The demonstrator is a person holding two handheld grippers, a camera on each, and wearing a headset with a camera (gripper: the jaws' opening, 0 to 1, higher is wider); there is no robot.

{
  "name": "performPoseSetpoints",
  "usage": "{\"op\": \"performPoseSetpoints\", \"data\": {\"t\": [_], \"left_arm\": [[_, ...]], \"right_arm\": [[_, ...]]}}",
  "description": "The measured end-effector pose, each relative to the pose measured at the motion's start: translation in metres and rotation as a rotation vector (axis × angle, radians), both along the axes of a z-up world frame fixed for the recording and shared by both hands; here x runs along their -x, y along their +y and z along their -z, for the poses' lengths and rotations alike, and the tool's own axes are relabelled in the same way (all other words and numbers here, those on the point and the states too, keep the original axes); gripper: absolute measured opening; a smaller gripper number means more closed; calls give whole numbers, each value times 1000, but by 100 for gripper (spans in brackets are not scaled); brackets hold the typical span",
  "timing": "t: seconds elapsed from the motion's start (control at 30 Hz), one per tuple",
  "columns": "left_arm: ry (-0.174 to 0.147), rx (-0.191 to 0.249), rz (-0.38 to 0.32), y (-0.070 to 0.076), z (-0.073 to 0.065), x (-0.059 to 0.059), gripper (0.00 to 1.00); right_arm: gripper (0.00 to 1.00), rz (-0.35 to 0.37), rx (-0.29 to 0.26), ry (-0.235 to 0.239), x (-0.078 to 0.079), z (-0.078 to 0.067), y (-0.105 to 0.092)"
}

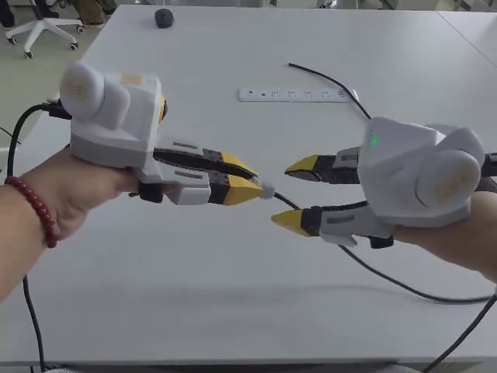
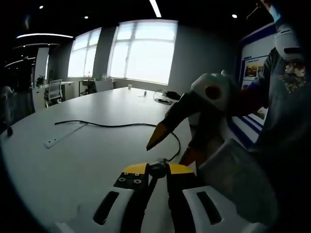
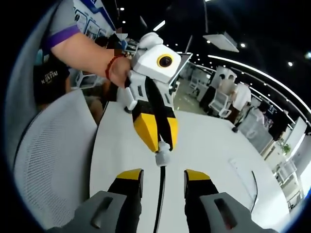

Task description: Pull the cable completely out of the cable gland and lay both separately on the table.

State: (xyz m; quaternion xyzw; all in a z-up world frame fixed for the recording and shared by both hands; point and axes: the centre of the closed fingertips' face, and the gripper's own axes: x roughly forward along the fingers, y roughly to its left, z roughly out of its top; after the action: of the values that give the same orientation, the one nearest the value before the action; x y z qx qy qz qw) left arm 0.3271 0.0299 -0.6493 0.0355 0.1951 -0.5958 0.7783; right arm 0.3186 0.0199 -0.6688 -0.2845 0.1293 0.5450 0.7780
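My left gripper [image 1: 255,185] is shut on the small grey cable gland [image 1: 265,189], held above the white table [image 1: 194,272]. A black cable [image 1: 373,268] leaves the gland and runs back to the right, passing between the jaws of my right gripper [image 1: 281,194], which is open around it without pinching it. In the right gripper view the gland [image 3: 163,156] sits just ahead of my right gripper [image 3: 163,175], with the cable [image 3: 160,199] between the jaws and the left gripper [image 3: 156,127] facing me. In the left gripper view the gland [image 2: 158,168] sticks out of my left gripper [image 2: 158,170].
A white power strip [image 1: 295,95] lies at the back of the table with another black cable [image 1: 330,81] beside it. A dark round object [image 1: 164,17] sits at the far edge. An office chair [image 1: 39,27] stands off the table's far left.
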Motion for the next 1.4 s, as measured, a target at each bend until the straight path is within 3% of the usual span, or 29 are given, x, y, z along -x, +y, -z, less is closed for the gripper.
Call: {"op": "performPoseSetpoints", "data": {"t": [0.2, 0.3, 0.87, 1.4], "left_arm": [[-1, 3, 3, -1, -1, 0, 15], [-2, 2, 4, -2, 0, 0, 15], [-1, -3, 9, -3, 1, 2, 15], [-10, -3, 1, 3, -1, 1, 15]], "right_arm": [[6, -17, 41, -6, 1, 3, -1], [1, -17, 45, -9, 0, 2, -1], [0, -40, 69, -29, 0, 2, 0], [0, -17, 119, -31, -2, 10, -17]]}}
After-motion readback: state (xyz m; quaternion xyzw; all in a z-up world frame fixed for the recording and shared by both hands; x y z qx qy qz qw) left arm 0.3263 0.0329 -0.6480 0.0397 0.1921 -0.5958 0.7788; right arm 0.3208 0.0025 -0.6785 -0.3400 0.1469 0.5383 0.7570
